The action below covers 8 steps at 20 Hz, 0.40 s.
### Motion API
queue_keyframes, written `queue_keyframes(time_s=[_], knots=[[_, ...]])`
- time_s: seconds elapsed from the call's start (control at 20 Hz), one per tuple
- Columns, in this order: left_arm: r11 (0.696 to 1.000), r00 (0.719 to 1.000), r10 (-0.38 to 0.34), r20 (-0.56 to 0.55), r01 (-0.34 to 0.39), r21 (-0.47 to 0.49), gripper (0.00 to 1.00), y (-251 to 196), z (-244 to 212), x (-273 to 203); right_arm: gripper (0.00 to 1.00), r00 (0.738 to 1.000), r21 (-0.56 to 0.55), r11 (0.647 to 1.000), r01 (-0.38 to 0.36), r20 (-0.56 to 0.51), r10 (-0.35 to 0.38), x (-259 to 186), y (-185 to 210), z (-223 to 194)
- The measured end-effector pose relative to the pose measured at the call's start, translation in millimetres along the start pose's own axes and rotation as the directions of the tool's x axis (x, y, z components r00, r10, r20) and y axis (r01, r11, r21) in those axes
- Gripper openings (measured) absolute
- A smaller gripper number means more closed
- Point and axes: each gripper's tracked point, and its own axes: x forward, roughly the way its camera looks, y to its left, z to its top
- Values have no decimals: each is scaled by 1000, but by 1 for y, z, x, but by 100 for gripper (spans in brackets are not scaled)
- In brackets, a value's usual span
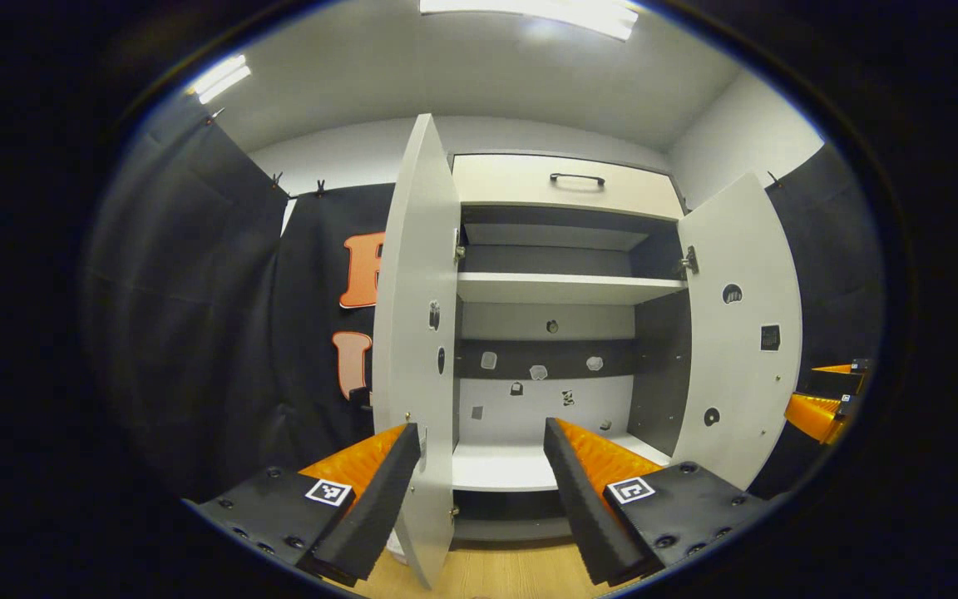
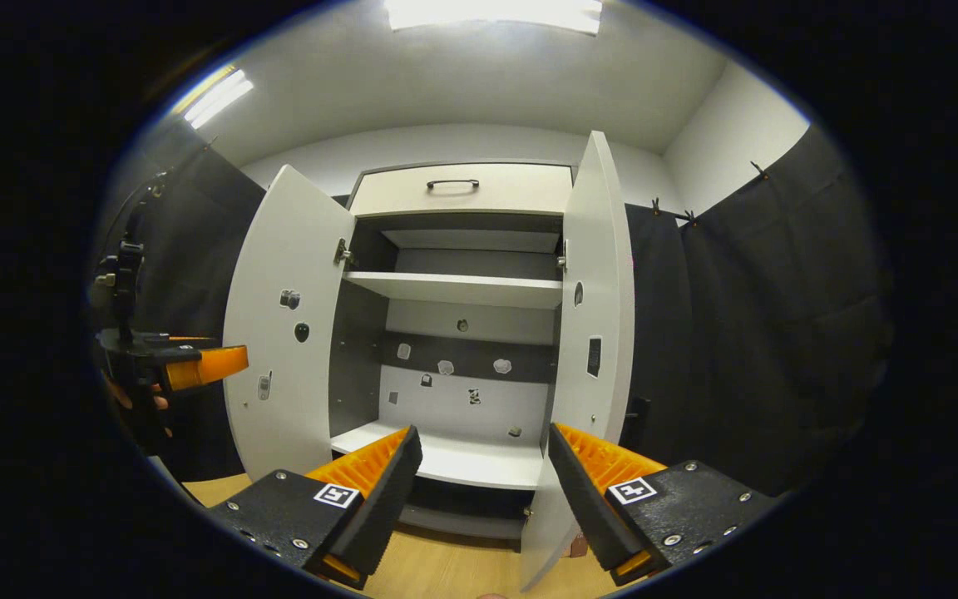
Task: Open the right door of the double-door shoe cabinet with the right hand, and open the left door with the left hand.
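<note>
White doors are seen swung wide: left door [image 1: 417,333], right door [image 2: 599,333], on the cabinet [image 2: 462,187] ahead. Left tongs [image 1: 479,491] and right tongs [image 2: 483,491] are held agape, empty. A door edge could be knocked if either is advanced carelessly.

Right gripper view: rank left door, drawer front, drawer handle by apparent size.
1. left door, though it stands nearer the camera, which inflates it
2. drawer front
3. drawer handle

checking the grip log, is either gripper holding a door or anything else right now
Nothing is held: left gripper and right gripper both stand open, with both cabinet doors swung open.
</note>
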Motion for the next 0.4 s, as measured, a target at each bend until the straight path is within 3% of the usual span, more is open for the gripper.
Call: queue_keyframes(time_s=[0.2,0.4], knots=[[1000,1000,-4,11,4,-4,96,11,1,0,93,1000,-35,999,14,8,-14,3,18,7],[998,1000,20,6,-20,-56,96,14,5,-5,93,1000,-39,999,-18,24,19,5,32,18]])
